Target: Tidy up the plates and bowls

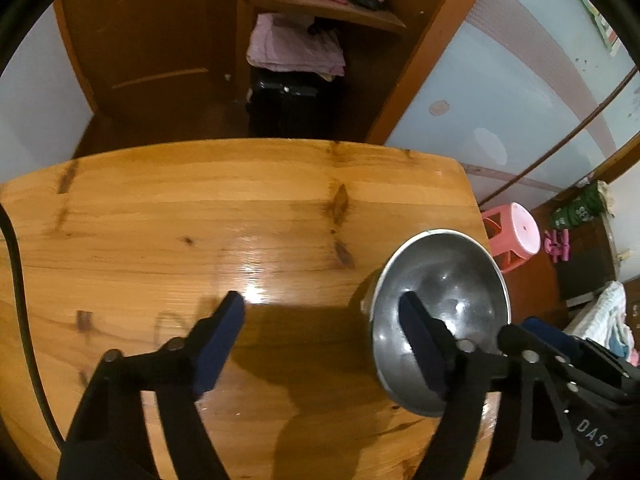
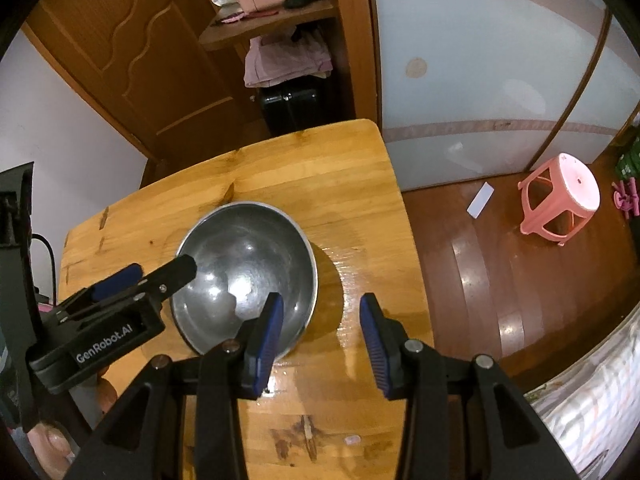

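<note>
A steel bowl [image 2: 248, 264] stands upright on the wooden table [image 2: 352, 184], near its right edge. It also shows in the left wrist view [image 1: 448, 280]. My right gripper [image 2: 322, 340] is open, its left finger [image 2: 264, 340] over the bowl's near rim and its right finger outside the bowl. My left gripper [image 1: 320, 344] is open wide above the table, its right finger [image 1: 420, 344] over the bowl's left rim. It appears in the right wrist view [image 2: 160, 276] reaching to the bowl's left rim. Neither grips the bowl.
A pink plastic stool [image 2: 560, 200] stands on the wooden floor right of the table. A wooden shelf with cloth and a black suitcase [image 2: 292, 100] stands beyond the table's far edge. A door [image 2: 132, 52] is at the back left. Bedding [image 2: 592, 392] lies at lower right.
</note>
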The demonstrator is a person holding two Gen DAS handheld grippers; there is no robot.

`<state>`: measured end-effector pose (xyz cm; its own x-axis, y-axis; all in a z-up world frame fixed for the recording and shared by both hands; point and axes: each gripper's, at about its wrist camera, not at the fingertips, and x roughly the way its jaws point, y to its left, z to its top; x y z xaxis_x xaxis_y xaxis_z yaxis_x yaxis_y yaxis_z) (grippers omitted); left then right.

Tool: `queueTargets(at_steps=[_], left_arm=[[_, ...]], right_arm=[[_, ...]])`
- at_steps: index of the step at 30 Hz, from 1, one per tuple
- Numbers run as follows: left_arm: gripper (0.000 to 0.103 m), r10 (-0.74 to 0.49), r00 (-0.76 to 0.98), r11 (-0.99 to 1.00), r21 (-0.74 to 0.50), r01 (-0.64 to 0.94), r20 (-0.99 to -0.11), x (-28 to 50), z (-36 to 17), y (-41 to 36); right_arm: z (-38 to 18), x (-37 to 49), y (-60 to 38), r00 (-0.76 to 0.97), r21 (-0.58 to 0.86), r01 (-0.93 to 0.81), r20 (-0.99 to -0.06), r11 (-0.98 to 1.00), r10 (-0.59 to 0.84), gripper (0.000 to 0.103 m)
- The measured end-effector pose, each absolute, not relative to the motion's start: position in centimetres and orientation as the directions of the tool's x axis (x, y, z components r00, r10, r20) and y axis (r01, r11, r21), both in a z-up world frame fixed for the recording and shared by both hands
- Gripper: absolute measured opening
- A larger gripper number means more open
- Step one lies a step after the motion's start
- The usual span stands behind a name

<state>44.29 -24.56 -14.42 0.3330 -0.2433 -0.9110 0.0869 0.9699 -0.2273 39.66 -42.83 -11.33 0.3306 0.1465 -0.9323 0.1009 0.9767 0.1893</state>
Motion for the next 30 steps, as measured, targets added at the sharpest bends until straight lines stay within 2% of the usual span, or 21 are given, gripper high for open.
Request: queueTargets(at_steps=[3,6,9,11,15,21,30], left_arm=[[0.063,-0.263,0.322,0.965,-0.246,0.093,-0.909,44.6,-15.0,-24.9],[0.044,-0.284,0.296,0.959,-0.265,0.103,-0.912,44.9,-15.6,-25.1],[0.038,-0.318,0.279,0.948,-0.302,0.1,-0.906,45.2,-16.1,-24.9],[0.03,-0.34,0.273,0.941,-0.322,0.109,-0.9,45.3,-16.2,-25.0],[0.011,-0.37,0.248,0.927,-0.341,0.152,-0.895,45.3,-16.0,-25.4],[0.006,-0.393,0.204,0.913,-0.356,0.197,-0.897,44.3,-15.3,-24.9],[0.004,-0.347,0.109,0.912,-0.308,0.271,-0.932,40.3,-14.2,-24.4]], right_arm=[[-11.9,40.1,-42.8,0.322,0.187,0.105,-0.936,0.977,0.144,0.038],[-12.6,40.4,-43.0,0.302,0.208,0.111,-0.939,0.972,0.166,0.023],[-13.3,40.6,-43.1,0.287,0.231,0.118,-0.939,0.966,0.19,0.019],[-13.4,40.6,-43.0,0.284,0.246,0.116,-0.937,0.962,0.205,0.011],[-13.3,40.4,-42.5,0.271,0.241,0.105,-0.941,0.965,0.206,0.011],[-12.7,39.6,-42.7,0.258,0.267,0.102,-0.937,0.958,0.234,0.01],[-11.9,36.6,-41.6,0.223,0.272,0.08,-0.942,0.959,0.249,0.008]])
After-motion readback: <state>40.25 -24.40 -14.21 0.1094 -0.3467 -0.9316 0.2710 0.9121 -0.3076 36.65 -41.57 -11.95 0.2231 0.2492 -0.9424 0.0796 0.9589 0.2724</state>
